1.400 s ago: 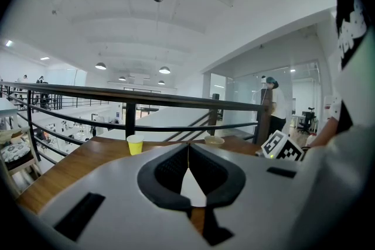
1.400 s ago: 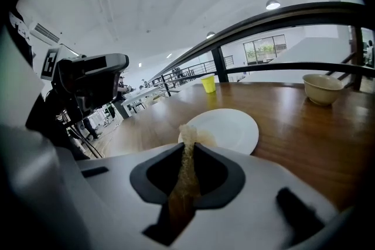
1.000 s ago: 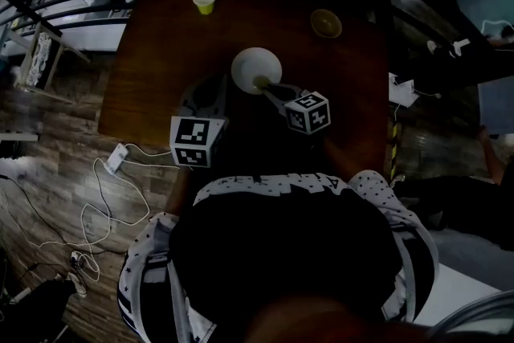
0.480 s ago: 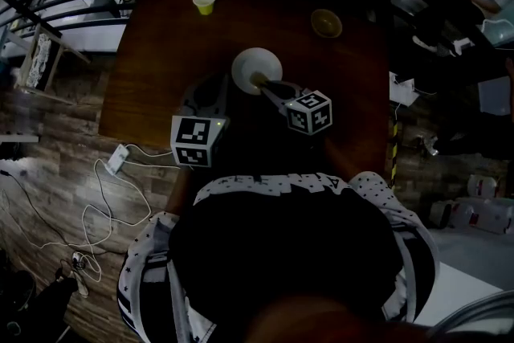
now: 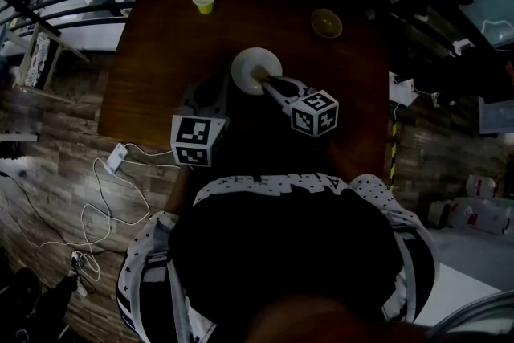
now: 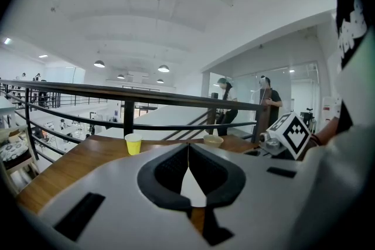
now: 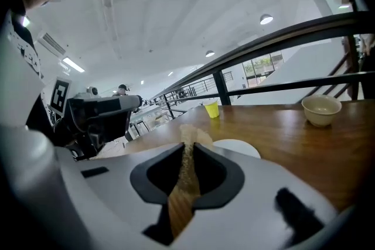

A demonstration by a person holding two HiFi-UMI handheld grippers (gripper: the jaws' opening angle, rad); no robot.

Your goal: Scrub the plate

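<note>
Here, the right gripper [image 7: 188,148] is seen clamped on a tan scrub pad [image 7: 186,178], which is squeezed thin between the jaws and pressed by its far end onto the white plate [image 5: 250,60]. The left gripper [image 6: 188,152] is closed on the plate's near-left rim, a white sliver being held in the seam of its jaws. The plate is laid near the middle of a dark brown wooden table [image 5: 161,52], just ahead of the person. Farther back on the table, a yellow cup [image 5: 204,0] is stood upright near the far edge to the left, and a pale bowl [image 5: 325,23] is set to the right, both well apart from the plate. Beyond the far edge, a dark metal railing [image 6: 146,96] is run along the table, and a wide white hall is seen past it, lit by round ceiling lamps [image 6: 163,68]. Two people [image 6: 269,96] are seen standing by a glass wall at the back. Beside the table, the floor [image 5: 48,132] is laid in grey-brown planks, and white cables [image 5: 96,197] are strewn over it.
</note>
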